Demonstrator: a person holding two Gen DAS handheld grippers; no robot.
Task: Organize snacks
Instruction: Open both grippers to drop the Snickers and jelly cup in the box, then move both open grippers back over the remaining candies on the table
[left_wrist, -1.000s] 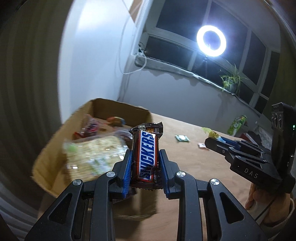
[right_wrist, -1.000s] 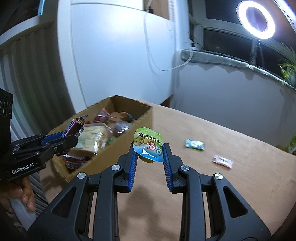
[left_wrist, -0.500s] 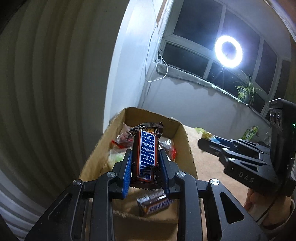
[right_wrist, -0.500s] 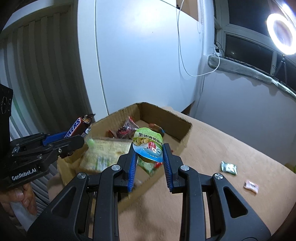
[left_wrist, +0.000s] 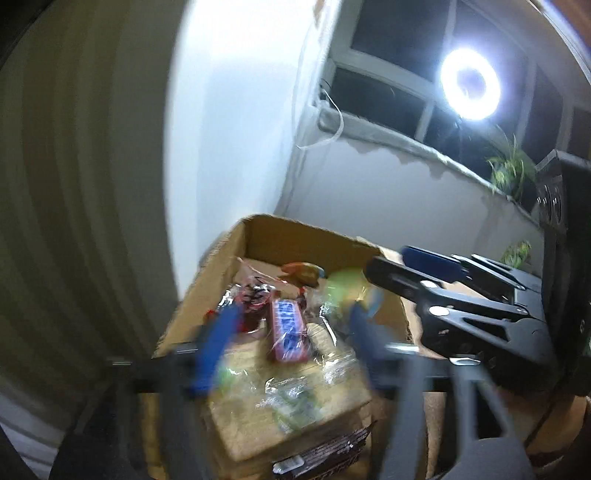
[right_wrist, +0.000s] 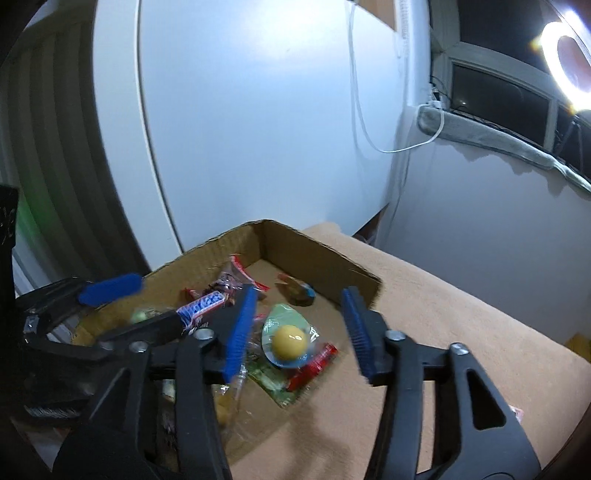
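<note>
bright ring light (left_wrist: 470, 84) glows at a dark window above a tan desk (right_wrist: 461, 325). on the desk sits an open cardboard box (right_wrist: 317, 264) of snacks. both grippers hover over it with fingers spread wide and holding nothing. below the left gripper (left_wrist: 291, 347) (badly blurred) a snickers bar (left_wrist: 287, 330) lies on the pile in the box. under the right gripper (right_wrist: 295, 334) a green jelly cup (right_wrist: 289, 341) lies in the box beside a red wrapper (right_wrist: 314, 365).
</note>
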